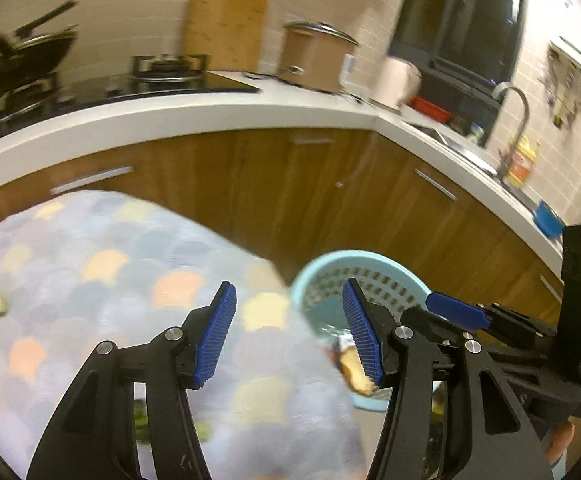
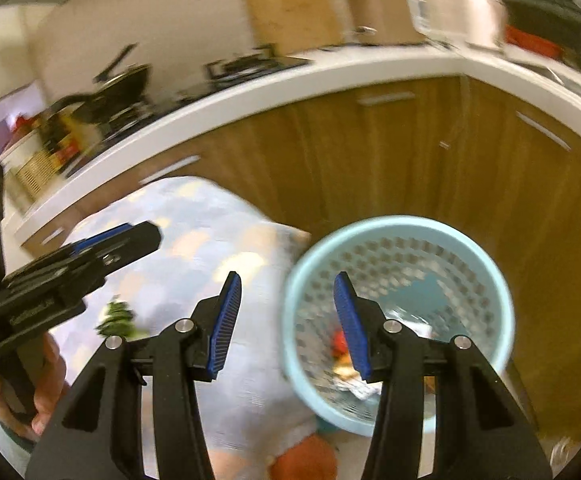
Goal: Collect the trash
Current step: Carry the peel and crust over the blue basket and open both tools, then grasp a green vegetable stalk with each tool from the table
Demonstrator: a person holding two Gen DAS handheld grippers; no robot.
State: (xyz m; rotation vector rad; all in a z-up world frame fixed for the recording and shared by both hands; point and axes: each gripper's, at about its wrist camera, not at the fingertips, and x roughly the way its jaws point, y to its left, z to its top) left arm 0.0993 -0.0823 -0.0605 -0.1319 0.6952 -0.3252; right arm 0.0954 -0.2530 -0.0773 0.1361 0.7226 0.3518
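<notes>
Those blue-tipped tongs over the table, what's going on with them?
A person is clearing scraps off a table covered with a pastel scale-patterned cloth. Each hand carries a hand-held gripper: the left hand-held gripper and the right hand-held gripper are both open and hold nothing. Beside the table stands a light blue perforated bin with some rubbish already in it. Green vegetable scraps lie on the cloth, not yet picked up. The pictures are blurred by motion.
</notes>
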